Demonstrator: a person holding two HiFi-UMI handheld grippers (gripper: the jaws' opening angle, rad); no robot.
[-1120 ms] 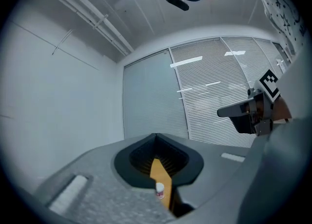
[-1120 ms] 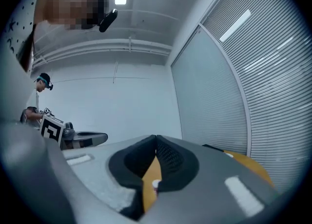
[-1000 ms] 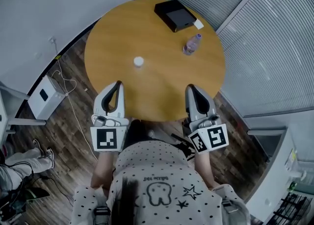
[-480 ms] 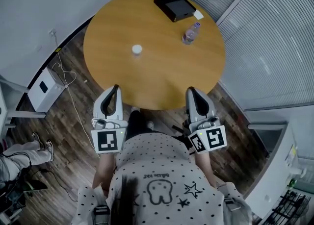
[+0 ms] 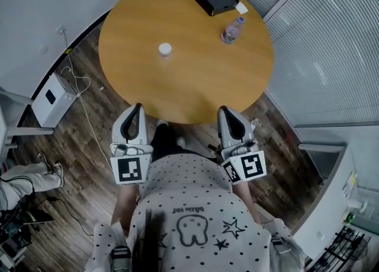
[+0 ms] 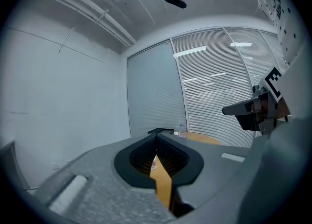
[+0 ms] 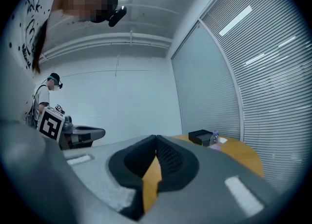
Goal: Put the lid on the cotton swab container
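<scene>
The left gripper (image 5: 139, 107) and the right gripper (image 5: 224, 110) are held side by side, level with one another and well apart, both pointed forward and away from the torso (image 5: 189, 205). In the left gripper view, the left gripper's jaws are seen closed, the tips meeting (image 6: 156, 138). In the right gripper view, the right gripper's jaws are likewise seen closed tip to tip (image 7: 156, 138). The left marker cube (image 5: 130, 170) and the right marker cube (image 5: 246, 167) are carried at the rear, close against the body. The left forearm (image 5: 121, 208) and the right forearm (image 5: 250, 204) are visible only in part, drawn in beside the torso.
</scene>
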